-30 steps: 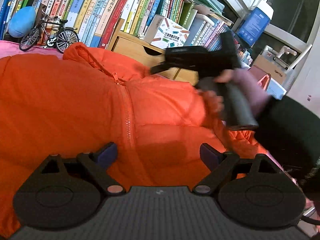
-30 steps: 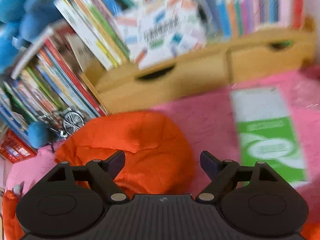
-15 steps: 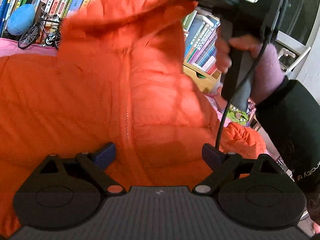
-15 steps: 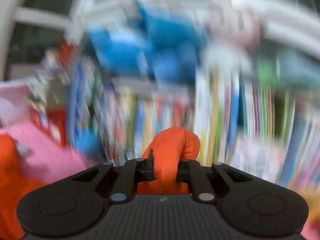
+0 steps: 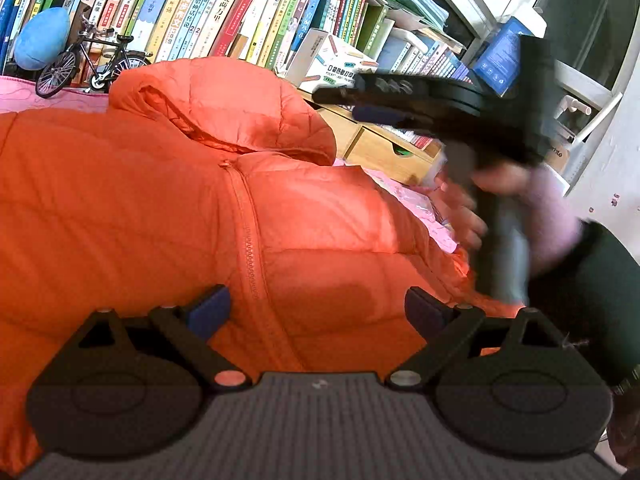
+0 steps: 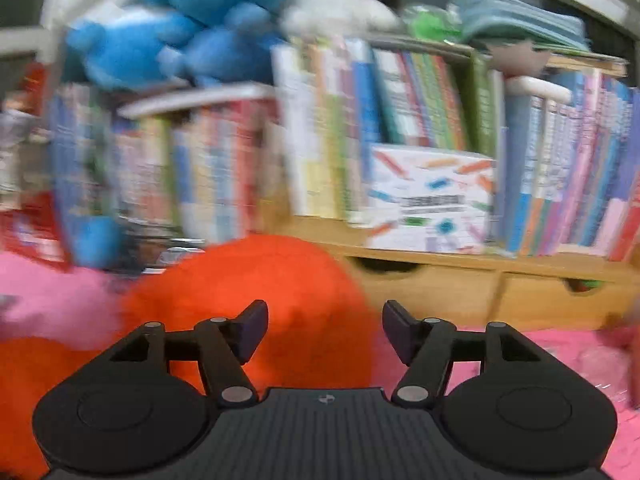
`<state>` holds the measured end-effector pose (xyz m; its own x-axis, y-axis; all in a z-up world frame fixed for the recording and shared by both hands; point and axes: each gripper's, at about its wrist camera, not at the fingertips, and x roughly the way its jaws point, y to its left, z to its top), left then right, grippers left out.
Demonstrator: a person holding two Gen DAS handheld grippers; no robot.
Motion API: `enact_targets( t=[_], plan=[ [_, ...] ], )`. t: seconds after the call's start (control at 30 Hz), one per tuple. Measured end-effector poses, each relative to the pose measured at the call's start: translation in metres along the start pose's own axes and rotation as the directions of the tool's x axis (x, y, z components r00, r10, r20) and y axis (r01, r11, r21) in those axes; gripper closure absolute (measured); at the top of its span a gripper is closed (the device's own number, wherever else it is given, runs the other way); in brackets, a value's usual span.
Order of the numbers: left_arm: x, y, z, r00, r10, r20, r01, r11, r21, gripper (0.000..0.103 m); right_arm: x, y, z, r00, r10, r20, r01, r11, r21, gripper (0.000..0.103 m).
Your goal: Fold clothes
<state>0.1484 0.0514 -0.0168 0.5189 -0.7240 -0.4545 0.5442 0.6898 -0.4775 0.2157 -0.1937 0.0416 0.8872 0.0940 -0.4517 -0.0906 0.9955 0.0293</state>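
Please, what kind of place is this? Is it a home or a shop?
Most likely a home, perhaps a child's bedroom or study. Crowded rows of books fill the shelf, blue soft toys sit on top of it, and the orange jacket lies on a pink cover, possibly a bed.

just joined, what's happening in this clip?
A person with a handheld gripper in each hand is folding a puffy orange hooded jacket lying zipped on a pink bedspread. The left gripper hovers open over the jacket's front. The right gripper is open above the hood, holding nothing.
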Motion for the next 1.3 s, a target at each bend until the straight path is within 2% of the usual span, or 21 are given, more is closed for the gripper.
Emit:
enact_targets(
  t=[0.03, 0.07, 0.17, 0.23, 0.3, 0.33, 0.4, 0.5, 0.53, 0.7, 0.77, 0.87, 0.93, 0.97, 1.03, 1.1, 1.2, 1.23, 1.3],
  plan=[
    [0.000, 0.000, 0.000, 1.000, 0.001, 0.000, -0.001, 1.000, 0.000, 0.008, -0.008, 0.008, -0.005, 0.999, 0.040, -0.037, -0.040, 0.999, -0.011, 0.079],
    [0.001, 0.001, 0.000, 1.000, 0.001, 0.000, -0.001, 1.000, 0.001, 0.008, -0.014, 0.016, -0.012, 0.995, 0.061, -0.076, -0.063, 0.998, -0.028, 0.084],
    [0.001, 0.000, 0.000, 1.000, 0.004, 0.000, -0.004, 1.000, 0.004, 0.008, -0.022, 0.032, -0.042, 0.981, 0.079, -0.179, -0.095, 0.992, -0.083, 0.085],
    [0.001, 0.000, 0.000, 1.000, 0.004, -0.001, -0.004, 1.000, 0.006, 0.008, -0.010, 0.032, -0.056, 0.974, 0.041, -0.224, -0.067, 0.992, -0.106, 0.087],
    [0.002, 0.000, -0.001, 1.000, 0.002, -0.001, -0.002, 1.000, 0.007, 0.008, 0.005, 0.026, -0.066, 0.970, -0.001, -0.244, -0.030, 0.992, -0.126, 0.089],
    [0.002, 0.000, -0.001, 1.000, 0.002, 0.000, -0.002, 1.000, 0.006, 0.008, 0.015, 0.022, -0.066, 0.970, -0.009, -0.245, -0.022, 0.992, -0.126, 0.093],
    [0.002, 0.001, -0.001, 1.000, -0.001, 0.002, 0.001, 1.000, -0.001, 0.008, 0.035, 0.012, -0.062, 0.976, -0.015, -0.217, -0.010, 0.993, -0.114, 0.097],
    [0.002, 0.003, -0.001, 1.000, -0.005, 0.005, 0.005, 1.000, -0.010, 0.007, 0.050, 0.010, -0.045, 0.970, -0.133, -0.203, 0.110, 0.986, -0.125, 0.095],
    [0.002, 0.003, 0.000, 1.000, -0.004, 0.004, 0.004, 1.000, -0.011, 0.007, 0.040, 0.009, -0.046, 0.975, -0.119, -0.188, 0.098, 0.988, -0.116, 0.089],
    [0.002, 0.002, 0.000, 1.000, -0.001, 0.004, 0.002, 1.000, -0.009, 0.007, -0.028, 0.005, -0.054, 0.995, 0.026, -0.094, -0.032, 0.997, -0.064, 0.085],
    [0.002, 0.002, 0.000, 1.000, -0.002, 0.005, 0.002, 1.000, -0.010, 0.007, -0.047, -0.006, -0.072, 0.992, 0.016, -0.122, -0.027, 0.996, -0.089, 0.085],
    [0.002, 0.003, 0.000, 1.000, -0.006, 0.006, 0.006, 1.000, -0.013, 0.007, -0.068, -0.045, -0.099, 0.981, -0.089, -0.171, 0.070, 0.991, -0.112, 0.086],
    [0.002, 0.004, 0.000, 1.000, -0.010, 0.006, 0.010, 1.000, -0.018, 0.007, -0.074, -0.079, -0.107, 0.954, -0.235, -0.187, 0.209, 0.966, -0.149, 0.087],
    [0.002, 0.004, 0.000, 1.000, -0.011, 0.006, 0.011, 1.000, -0.019, 0.007, -0.077, -0.097, -0.110, 0.931, -0.311, -0.192, 0.281, 0.945, -0.170, 0.087],
    [0.002, 0.005, 0.000, 1.000, -0.014, 0.006, 0.014, 1.000, -0.022, 0.007, -0.082, -0.131, -0.117, 0.868, -0.456, -0.197, 0.417, 0.884, -0.211, 0.088],
    [0.001, 0.005, 0.000, 1.000, -0.016, 0.006, 0.017, 1.000, -0.026, 0.007, -0.088, -0.166, -0.124, 0.783, -0.590, -0.196, 0.541, 0.802, -0.253, 0.087],
    [0.002, 0.006, 0.000, 1.000, -0.020, 0.008, 0.020, 0.999, -0.031, 0.007, -0.094, -0.199, -0.130, 0.622, -0.763, -0.174, 0.690, 0.640, -0.338, 0.086],
    [0.002, 0.006, 0.000, 1.000, -0.021, 0.008, 0.021, 0.999, -0.033, 0.007, -0.101, -0.194, -0.128, 0.636, -0.760, -0.136, 0.689, 0.639, -0.342, 0.085],
    [0.002, 0.007, 0.000, 1.000, -0.023, 0.009, 0.023, 0.999, -0.037, 0.007, -0.117, -0.176, -0.124, 0.695, -0.718, -0.047, 0.665, 0.666, -0.338, 0.083]
  ],
)
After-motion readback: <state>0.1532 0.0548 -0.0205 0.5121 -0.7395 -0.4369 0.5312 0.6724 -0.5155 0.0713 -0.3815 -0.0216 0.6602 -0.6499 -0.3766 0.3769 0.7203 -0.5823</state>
